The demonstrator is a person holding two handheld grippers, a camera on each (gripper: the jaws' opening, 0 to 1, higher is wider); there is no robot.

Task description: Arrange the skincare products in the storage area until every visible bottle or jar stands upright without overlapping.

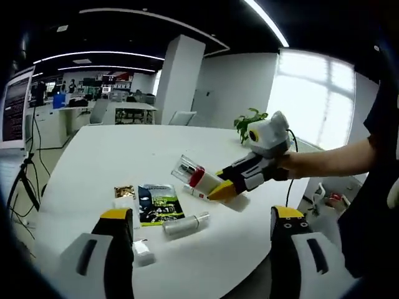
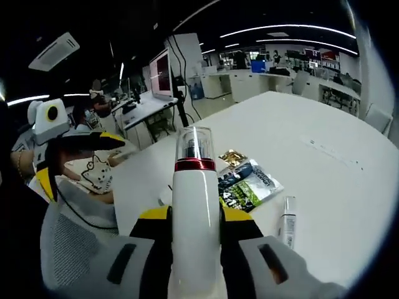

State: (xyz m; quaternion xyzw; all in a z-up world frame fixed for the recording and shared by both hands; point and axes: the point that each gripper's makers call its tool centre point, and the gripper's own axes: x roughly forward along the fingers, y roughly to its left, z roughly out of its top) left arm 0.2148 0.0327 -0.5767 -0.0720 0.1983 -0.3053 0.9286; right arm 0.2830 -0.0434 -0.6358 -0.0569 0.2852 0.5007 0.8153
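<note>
A white bottle (image 2: 194, 212) with a red band and clear cap lies clamped between my right gripper's (image 2: 194, 219) yellow-tipped jaws, cap pointing away. In the left gripper view that same bottle (image 1: 198, 176) hangs tilted above the white table (image 1: 124, 156), held by the right gripper (image 1: 223, 187). My left gripper (image 1: 202, 215) stands open near the table's front edge, nothing between its jaws. Under it on the table lie a silver tube (image 1: 185, 224), a green-black sachet (image 1: 159, 202), a gold sachet (image 1: 123, 191) and a small white item (image 1: 142, 253). The tube (image 2: 288, 221) and green-black sachet (image 2: 249, 184) lie flat.
A small red-and-white tube (image 1: 193, 192) lies just below the held bottle. A potted plant (image 1: 249, 122) stands at the table's far edge. A person's forearm (image 1: 330, 159) reaches in from the right. A monitor on a stand (image 1: 15, 106) is off the table's left side.
</note>
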